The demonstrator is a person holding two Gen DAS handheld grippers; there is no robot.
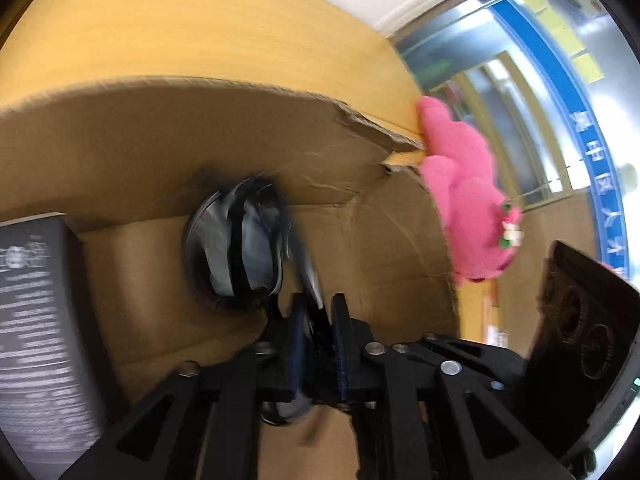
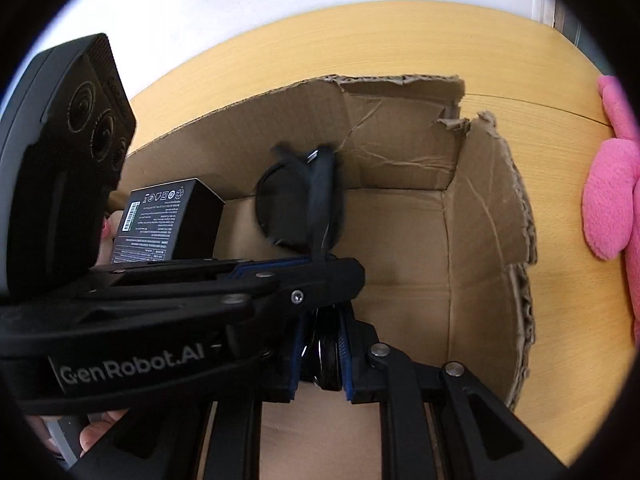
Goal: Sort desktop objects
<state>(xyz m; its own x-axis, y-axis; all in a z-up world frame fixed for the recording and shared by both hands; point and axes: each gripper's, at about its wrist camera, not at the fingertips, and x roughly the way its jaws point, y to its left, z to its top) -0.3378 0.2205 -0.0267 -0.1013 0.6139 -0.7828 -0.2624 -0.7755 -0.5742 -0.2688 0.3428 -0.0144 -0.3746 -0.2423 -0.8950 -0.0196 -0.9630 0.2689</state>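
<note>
Two grippers hold one pair of sunglasses together over the open cardboard box: the left gripper is clamped on one thin black part of the frame, and the right gripper is closed on a dark rounded part, probably the other lens or temple. The dark lenses hang in the middle of both views, above the box floor and near its back wall, beside a black carton standing at the left of the box. I think the risk is a twist: if the two hands pull in different directions, the thin frame may bend or slip out, and a lens could scratch on the carton. The box sits on a light wooden table with a white wall behind. A pink plush toy lies at the right edge, outside the torn box wall.
</note>
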